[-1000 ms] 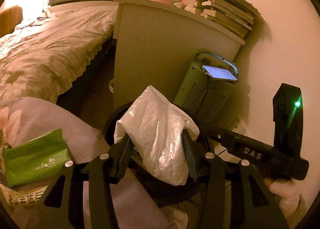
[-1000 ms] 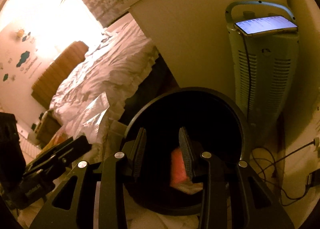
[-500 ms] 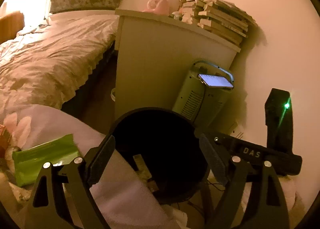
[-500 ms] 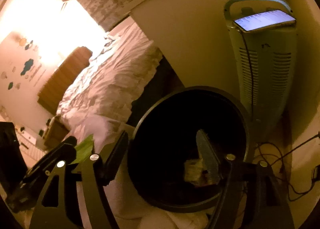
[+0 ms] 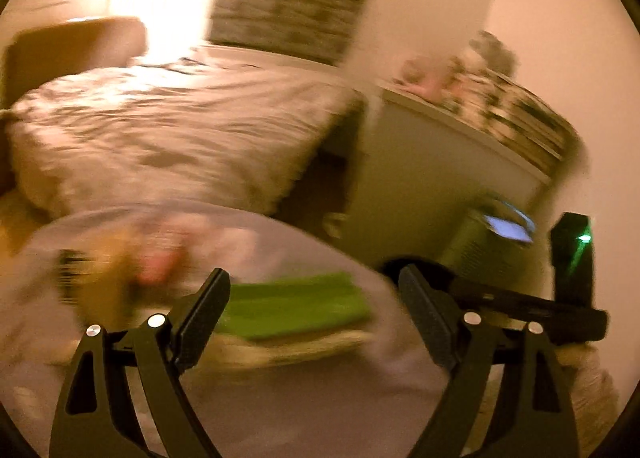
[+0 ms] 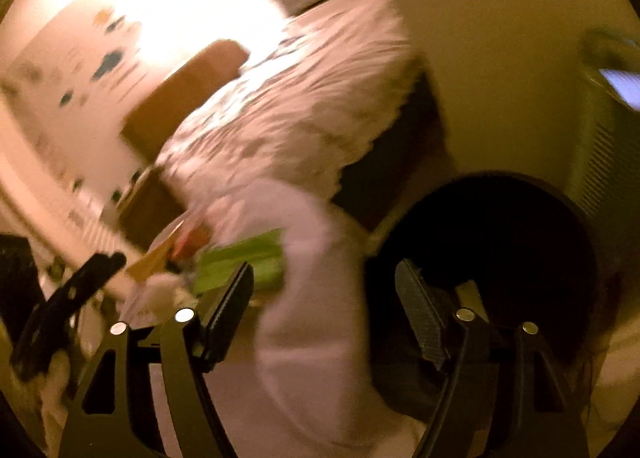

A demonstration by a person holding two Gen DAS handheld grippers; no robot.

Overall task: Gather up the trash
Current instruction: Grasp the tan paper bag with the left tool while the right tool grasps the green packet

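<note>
Trash remains: a green packet (image 5: 296, 304) and blurred scraps lie on the pale round surface (image 5: 280, 418); both the left gripper (image 5: 314, 298) and right gripper (image 6: 324, 294) gape empty beside the black bin (image 6: 500, 218).

Left gripper (image 5: 314, 290), fingers spread wide with nothing between them, faces a flat green packet (image 5: 296, 306) lying on the pale round tabletop (image 5: 280, 410); blurred clutter crowds the packet's left side. Right gripper (image 6: 324, 290), likewise spread, straddles the table edge and the open round black bin (image 6: 492, 234), whose mouth is unobstructed; a grey-green heater (image 6: 604, 162) stands just beyond
</note>
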